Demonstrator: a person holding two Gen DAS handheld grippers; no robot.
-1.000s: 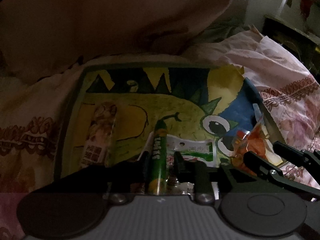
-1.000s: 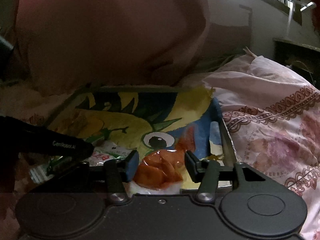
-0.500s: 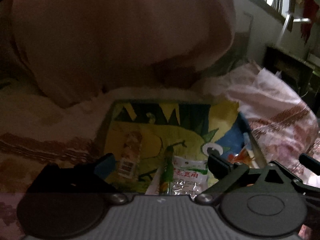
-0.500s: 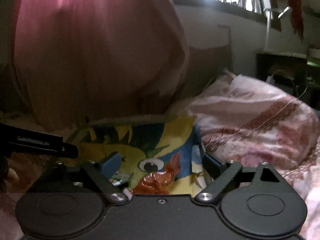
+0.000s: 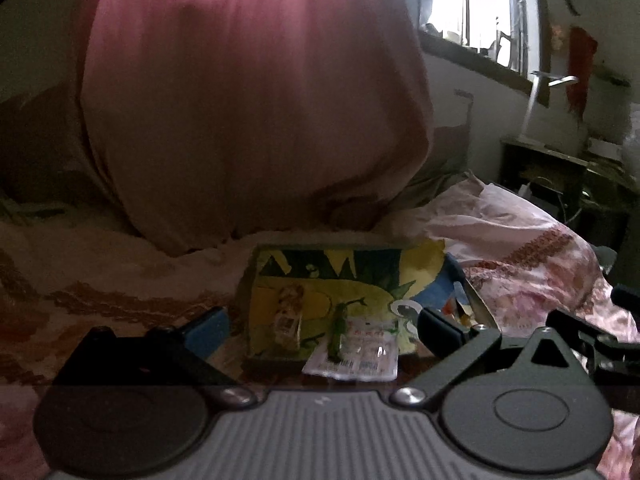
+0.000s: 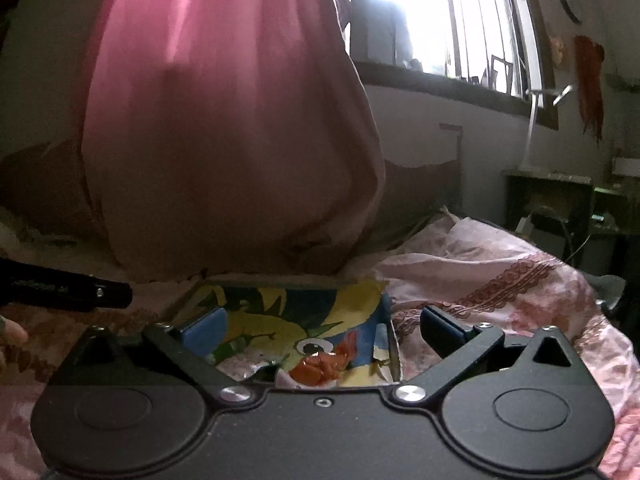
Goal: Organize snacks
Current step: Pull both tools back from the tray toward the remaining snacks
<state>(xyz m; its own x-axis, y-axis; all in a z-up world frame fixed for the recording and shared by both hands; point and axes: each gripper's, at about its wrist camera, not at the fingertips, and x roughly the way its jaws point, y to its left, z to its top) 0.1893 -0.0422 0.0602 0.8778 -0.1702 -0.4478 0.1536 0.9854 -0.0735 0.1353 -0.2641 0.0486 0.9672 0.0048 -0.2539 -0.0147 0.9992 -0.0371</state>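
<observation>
A tray with a bright cartoon picture lies on the bed. On it lie a slim brown-and-white packet, a green stick snack, a clear packet with red print that overhangs the near edge, and an orange-red snack bag. My left gripper is open and empty, drawn back from the tray. My right gripper is open and empty above the tray's near right part. The tray shows in the right wrist view too.
A big pink pillow stands behind the tray. Patterned pink bedding lies all around. A dark table and a barred window are at the right. The other gripper's body reaches in from the left.
Both grippers have opened, letting go of the green stick and the orange bag, and pulled back and up from the tray. The snacks stay on the tray.
</observation>
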